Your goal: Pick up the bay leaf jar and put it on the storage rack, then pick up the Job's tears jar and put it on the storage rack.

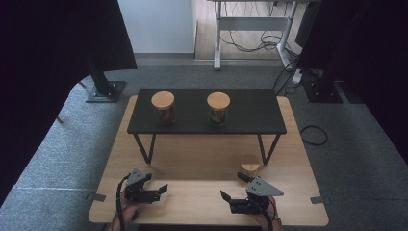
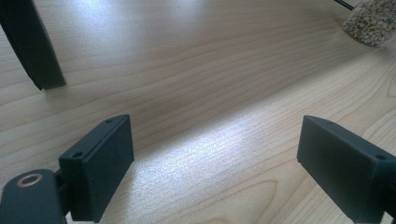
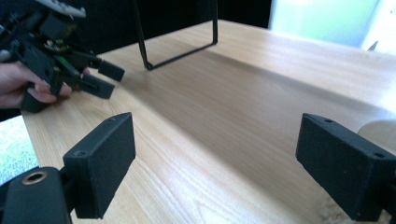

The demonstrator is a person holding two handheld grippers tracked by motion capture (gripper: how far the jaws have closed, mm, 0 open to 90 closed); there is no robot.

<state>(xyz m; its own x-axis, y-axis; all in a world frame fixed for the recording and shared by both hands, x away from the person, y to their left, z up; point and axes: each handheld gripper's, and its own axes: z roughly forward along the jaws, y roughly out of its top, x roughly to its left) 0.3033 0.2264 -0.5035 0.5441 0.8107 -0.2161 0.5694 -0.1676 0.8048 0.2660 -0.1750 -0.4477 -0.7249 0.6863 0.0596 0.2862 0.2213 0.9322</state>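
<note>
A black shelf (image 1: 250, 111) on thin legs stands across the far half of the wooden counter (image 1: 202, 159), bearing two jars: the left jar (image 1: 163, 107) and the right jar (image 1: 218, 109), both with wooden lids. A third jar (image 1: 249, 169) sits low on the counter beside the shelf's right leg, just ahead of the right gripper (image 1: 233, 187), whose jaws are spread. The left gripper (image 1: 161, 191) is spread too, over bare wood.
</note>
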